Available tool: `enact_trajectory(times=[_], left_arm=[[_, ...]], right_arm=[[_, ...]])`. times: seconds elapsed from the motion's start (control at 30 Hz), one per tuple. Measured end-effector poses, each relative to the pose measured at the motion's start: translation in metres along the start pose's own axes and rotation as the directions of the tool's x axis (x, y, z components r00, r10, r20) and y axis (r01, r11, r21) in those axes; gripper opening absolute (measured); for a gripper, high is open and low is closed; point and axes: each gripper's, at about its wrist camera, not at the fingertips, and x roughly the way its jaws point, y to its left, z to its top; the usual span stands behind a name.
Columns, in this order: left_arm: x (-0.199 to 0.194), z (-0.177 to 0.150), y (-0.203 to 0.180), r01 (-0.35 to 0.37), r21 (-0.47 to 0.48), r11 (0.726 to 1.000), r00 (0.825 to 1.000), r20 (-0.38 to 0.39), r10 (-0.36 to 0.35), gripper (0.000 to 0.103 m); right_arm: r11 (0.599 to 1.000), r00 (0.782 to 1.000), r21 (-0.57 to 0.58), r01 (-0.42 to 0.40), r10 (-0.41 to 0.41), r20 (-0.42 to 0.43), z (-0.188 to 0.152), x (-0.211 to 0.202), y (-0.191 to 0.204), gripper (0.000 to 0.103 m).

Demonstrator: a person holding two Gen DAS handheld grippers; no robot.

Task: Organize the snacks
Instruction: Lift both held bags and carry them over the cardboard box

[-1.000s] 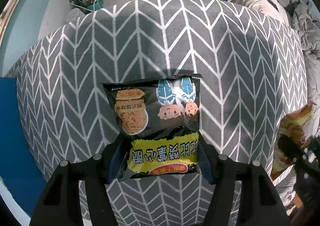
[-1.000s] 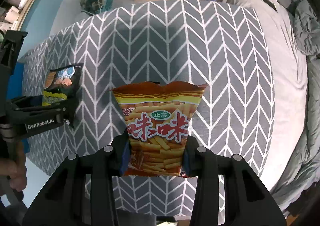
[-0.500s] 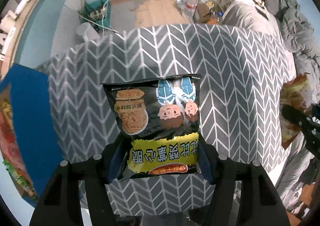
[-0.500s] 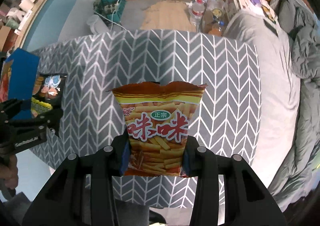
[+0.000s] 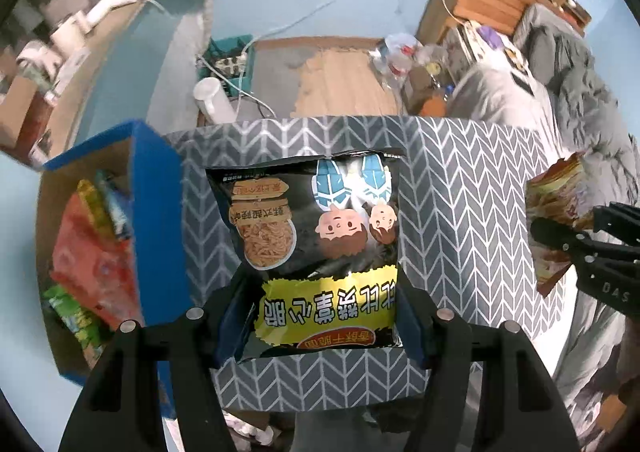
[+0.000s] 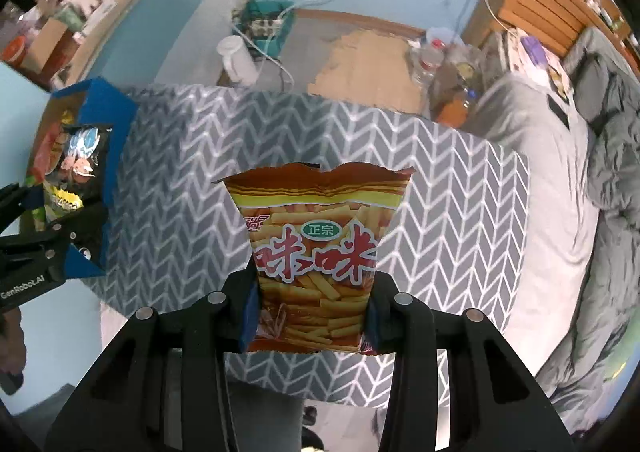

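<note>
**Both bags lifted, box at the left edge**

Your blue box point(image 5: 156, 212) stands at the tabletop's point(image 5: 460, 192) left edge, holding red, green and yellow snack packets point(image 5: 92, 264). Your left gripper point(image 5: 320, 320) clamps the black noodle-snack bag point(image 5: 312, 236) above the tabletop, beside the box. Your right gripper point(image 6: 312, 316) grips the orange fries bag point(image 6: 316, 252) upright over the tabletop's middle.
</note>
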Motion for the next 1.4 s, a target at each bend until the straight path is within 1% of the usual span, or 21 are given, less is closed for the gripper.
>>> enact_trajectory(times=[0.3, 0.53, 0.7, 0.8, 0.97, 1.07, 1.2, 1.4], left_arm=[[-0.03, -0.021, 0.056, -0.012, -0.105, 0.994, 0.999, 0.035, 0.016, 0.066], [-0.043, -0.042, 0.098, -0.015, -0.204, 0.979, 0.999, 0.035, 0.023, 0.066], [-0.053, -0.055, 0.129, -0.022, -0.273, 0.962, 0.998, 0.049, 0.037, 0.066], [-0.058, -0.064, 0.153, -0.018, -0.329, 0.944, 0.998, 0.056, 0.039, 0.066], [-0.062, -0.072, 0.193, -0.032, -0.394, 0.919, 0.996, 0.061, 0.061, 0.066], [-0.064, -0.072, 0.217, -0.041, -0.407, 0.913, 0.995, 0.066, 0.074, 0.066], [-0.064, -0.059, 0.247, -0.036, -0.416, 0.908, 0.994, 0.077, 0.075, 0.066], [-0.054, -0.03, 0.28, -0.062, -0.379, 0.923, 0.991, 0.084, 0.101, 0.066]], right_arm=[[0.994, 0.999, -0.101, -0.036, 0.038, 0.015, 0.009, -0.007, 0.057, 0.04], [0.98, 0.996, -0.18, -0.084, 0.089, 0.017, 0.015, -0.007, 0.106, 0.04], [0.964, 0.992, -0.237, -0.12, 0.123, 0.0, 0.02, -0.002, 0.142, 0.04], [0.952, 0.99, -0.274, -0.138, 0.141, -0.01, 0.024, 0.001, 0.164, 0.04], [0.928, 0.985, -0.332, -0.166, 0.171, -0.017, 0.037, 0.004, 0.204, 0.04], [0.916, 0.982, -0.357, -0.185, 0.19, -0.021, 0.05, 0.009, 0.224, 0.04], [0.899, 0.975, -0.382, -0.215, 0.223, -0.025, 0.068, 0.015, 0.25, 0.04], [0.879, 0.967, -0.408, -0.246, 0.249, -0.047, 0.096, 0.033, 0.283, 0.04]])
